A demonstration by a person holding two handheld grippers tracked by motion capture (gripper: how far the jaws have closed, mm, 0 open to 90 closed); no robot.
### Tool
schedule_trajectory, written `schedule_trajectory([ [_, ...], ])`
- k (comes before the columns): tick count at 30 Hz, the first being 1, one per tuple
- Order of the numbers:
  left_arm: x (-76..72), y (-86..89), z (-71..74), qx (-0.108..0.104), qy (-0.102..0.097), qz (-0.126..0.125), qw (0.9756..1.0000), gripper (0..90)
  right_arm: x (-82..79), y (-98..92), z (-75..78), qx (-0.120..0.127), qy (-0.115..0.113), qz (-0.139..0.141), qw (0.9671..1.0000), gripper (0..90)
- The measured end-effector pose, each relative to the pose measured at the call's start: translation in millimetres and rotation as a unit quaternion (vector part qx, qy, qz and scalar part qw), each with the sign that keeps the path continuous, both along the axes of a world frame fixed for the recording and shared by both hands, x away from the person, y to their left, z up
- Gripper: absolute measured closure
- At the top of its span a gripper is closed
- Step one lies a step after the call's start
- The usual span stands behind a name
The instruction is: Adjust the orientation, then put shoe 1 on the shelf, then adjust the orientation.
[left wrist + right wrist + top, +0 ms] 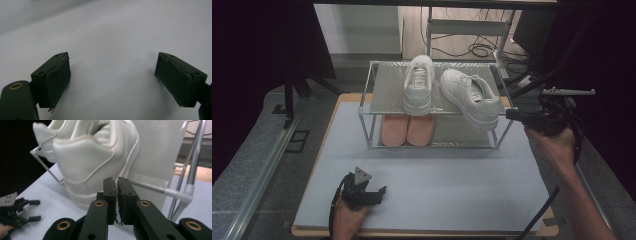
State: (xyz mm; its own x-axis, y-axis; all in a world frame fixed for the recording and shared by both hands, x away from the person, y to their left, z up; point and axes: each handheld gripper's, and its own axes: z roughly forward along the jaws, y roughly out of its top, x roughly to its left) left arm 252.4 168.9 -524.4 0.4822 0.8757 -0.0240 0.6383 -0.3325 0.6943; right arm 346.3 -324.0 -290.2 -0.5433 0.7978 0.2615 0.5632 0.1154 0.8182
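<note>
left gripper (379, 192): jaws wide apart | right gripper (510, 114): jaws closed

White shoe (472, 102) looks like smooth matt leather; rack (373, 95) at twelve o'clock is shiny metal tubing; grippers' pads (58, 80) matt rubber.

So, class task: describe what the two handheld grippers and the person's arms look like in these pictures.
Both are black two-jaw tools. The left gripper carries a grey three-cornered plate on top and has flat, dark rubbery pads frayed at the edges. The right gripper has brass-coloured rivets on its linkage arms and a black cable trailing below the forearm. The forearms are bare, with no sleeves.
</note>
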Motion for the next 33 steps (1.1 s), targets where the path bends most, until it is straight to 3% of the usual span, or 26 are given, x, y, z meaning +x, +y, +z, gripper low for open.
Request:
schedule_trajectory([
  [11,0.0,0.0,0.0,0.0,0.0,0.0,1.0,13.3,0.2,13.9,-15.2,-0.015,0.003,0.03,0.9994,87.5],
  [22,0.1,0.0,0.0,0.0,0.0,0.0,1.0,13.3,1.8,12.7,-17.4,0.005,0.001,0.033,0.9995,88.0],
  [33,0.1,0.1,0.0,0.0,0.0,0.0,1.0,13.3,9.8,23.8,-20.6,0.018,0.004,0.045,0.9988,87.0],
])
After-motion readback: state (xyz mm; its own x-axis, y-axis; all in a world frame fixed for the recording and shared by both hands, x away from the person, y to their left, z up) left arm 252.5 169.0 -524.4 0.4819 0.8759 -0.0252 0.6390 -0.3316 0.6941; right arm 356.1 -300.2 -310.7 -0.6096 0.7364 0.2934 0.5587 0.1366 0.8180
